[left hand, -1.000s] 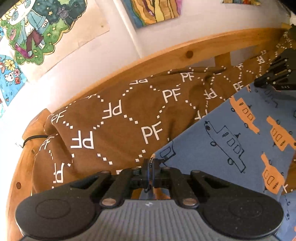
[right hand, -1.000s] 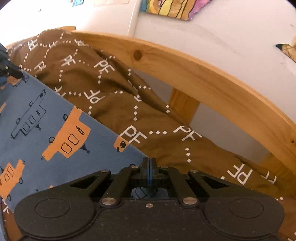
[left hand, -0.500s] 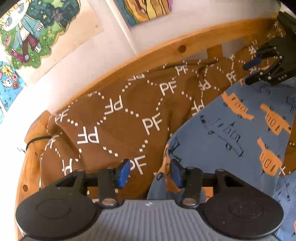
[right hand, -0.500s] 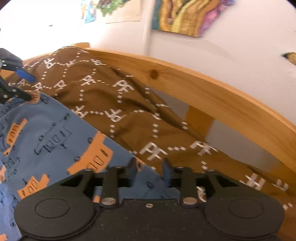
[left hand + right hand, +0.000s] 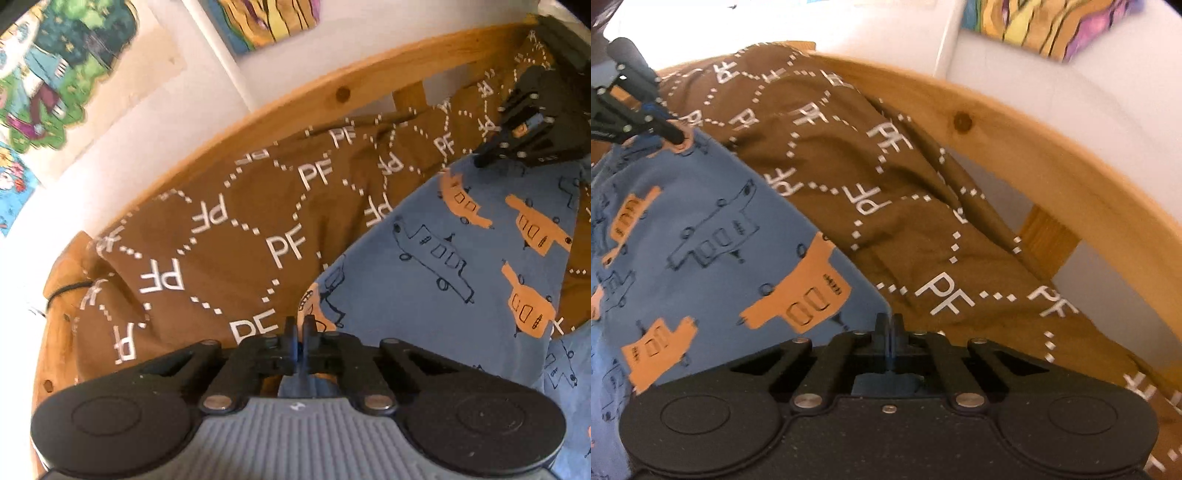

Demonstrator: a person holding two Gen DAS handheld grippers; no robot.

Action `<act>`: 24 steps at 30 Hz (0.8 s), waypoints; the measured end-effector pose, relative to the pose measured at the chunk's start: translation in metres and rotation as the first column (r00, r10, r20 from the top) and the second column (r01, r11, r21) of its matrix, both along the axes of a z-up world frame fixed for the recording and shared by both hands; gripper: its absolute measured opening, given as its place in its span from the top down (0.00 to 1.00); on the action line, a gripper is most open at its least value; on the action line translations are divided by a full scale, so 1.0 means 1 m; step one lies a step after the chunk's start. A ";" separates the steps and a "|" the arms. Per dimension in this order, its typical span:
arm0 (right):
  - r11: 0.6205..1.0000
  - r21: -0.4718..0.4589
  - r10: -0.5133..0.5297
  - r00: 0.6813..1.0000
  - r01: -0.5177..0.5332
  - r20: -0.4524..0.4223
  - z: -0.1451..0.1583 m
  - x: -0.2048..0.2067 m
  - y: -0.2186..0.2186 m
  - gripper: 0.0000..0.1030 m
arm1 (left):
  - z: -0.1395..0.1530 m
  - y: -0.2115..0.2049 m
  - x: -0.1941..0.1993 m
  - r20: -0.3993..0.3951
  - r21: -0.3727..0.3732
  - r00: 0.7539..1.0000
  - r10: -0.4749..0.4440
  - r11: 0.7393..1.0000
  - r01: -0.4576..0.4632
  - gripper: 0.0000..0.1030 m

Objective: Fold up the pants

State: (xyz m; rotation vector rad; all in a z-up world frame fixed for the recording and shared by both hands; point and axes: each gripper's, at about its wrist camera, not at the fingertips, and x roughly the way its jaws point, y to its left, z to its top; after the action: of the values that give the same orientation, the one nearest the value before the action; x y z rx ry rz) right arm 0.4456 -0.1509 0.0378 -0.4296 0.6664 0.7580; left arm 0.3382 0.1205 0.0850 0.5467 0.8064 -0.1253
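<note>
The pants (image 5: 443,266) are blue with orange and outlined vehicle prints. They lie on a brown bedspread with white PF lettering (image 5: 229,236). My left gripper (image 5: 300,328) is shut on the pants' edge at one corner. My right gripper (image 5: 889,325) is shut on the pants (image 5: 713,236) at the other corner. The fabric edge stretches between the two. The right gripper also shows in the left wrist view (image 5: 517,136), and the left gripper shows in the right wrist view (image 5: 639,110).
A curved wooden bed rail (image 5: 332,88) runs behind the bedspread, also in the right wrist view (image 5: 1052,162). A white wall with colourful pictures (image 5: 55,74) stands behind it.
Half a second ago both grippers stood open over the pants' edge. Now both have shut on the fabric. A second ago both were shut too.
</note>
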 end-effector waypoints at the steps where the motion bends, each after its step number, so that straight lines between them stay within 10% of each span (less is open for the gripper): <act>1: 1.000 0.006 -0.007 1.000 0.007 0.020 0.005 -0.009 -0.004 1.00 | 0.003 -0.001 -0.005 0.018 -0.007 1.000 -0.006 1.000 0.007 0.98; 11: 0.996 0.071 -0.063 0.979 0.050 0.193 0.054 -0.166 -0.055 1.00 | 0.015 -0.024 -0.120 0.159 0.024 0.956 -0.245 0.969 0.245 0.99; 24: 0.993 0.034 -0.114 0.982 0.110 0.153 -0.006 -0.342 -0.038 1.00 | -0.070 -0.033 -0.231 -0.077 0.245 0.878 -0.472 0.845 0.476 0.99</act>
State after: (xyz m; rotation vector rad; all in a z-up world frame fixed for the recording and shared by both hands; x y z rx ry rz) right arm 0.1036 -0.1889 0.0317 -0.4194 0.5302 0.6194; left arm 0.1069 0.0877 0.0153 0.9908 0.6893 -0.4881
